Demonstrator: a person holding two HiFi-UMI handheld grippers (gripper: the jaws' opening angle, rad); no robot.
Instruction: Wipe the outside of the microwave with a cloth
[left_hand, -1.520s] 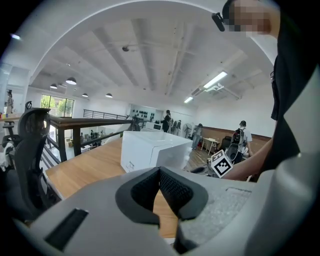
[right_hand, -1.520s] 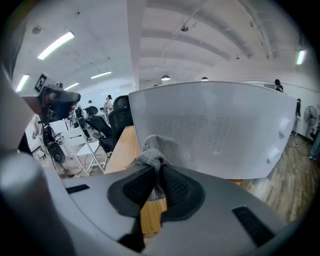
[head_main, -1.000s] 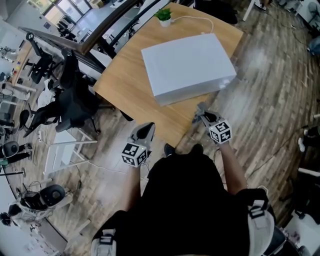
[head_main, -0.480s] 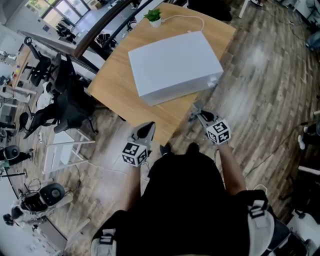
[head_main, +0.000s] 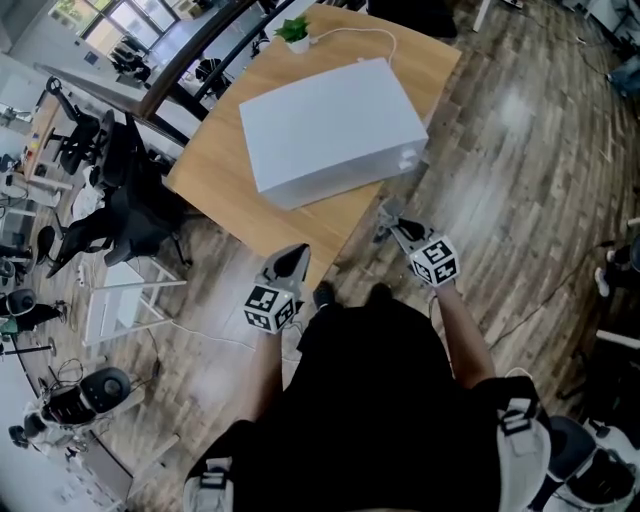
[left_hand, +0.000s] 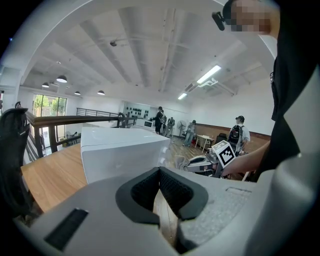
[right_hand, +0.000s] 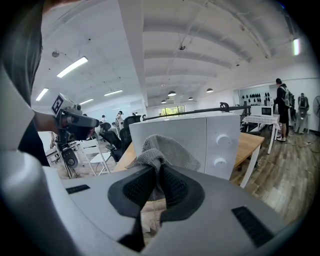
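The white microwave (head_main: 330, 125) stands on a wooden table (head_main: 215, 185); its front with two knobs (right_hand: 220, 141) faces the right gripper view. My right gripper (head_main: 392, 222) hovers off the table's near corner, short of the microwave, shut on a grey cloth (right_hand: 161, 152) that bunches up past its jaws. My left gripper (head_main: 296, 256) hangs just off the table's near edge, shut with nothing between its pads (left_hand: 172, 190). In the left gripper view the microwave (left_hand: 122, 155) lies ahead at the left and the right gripper (left_hand: 202, 162) shows at the right.
A small potted plant (head_main: 295, 32) and a white cable (head_main: 365, 35) sit at the table's far end. Black office chairs (head_main: 125, 205) and a white stand (head_main: 125, 295) are at the left. Several people (left_hand: 239, 131) stand far across the wooden floor.
In the head view the table and microwave have slid up and to the left, farther from me. Both grippers keep their places in the frame, the cloth still held.
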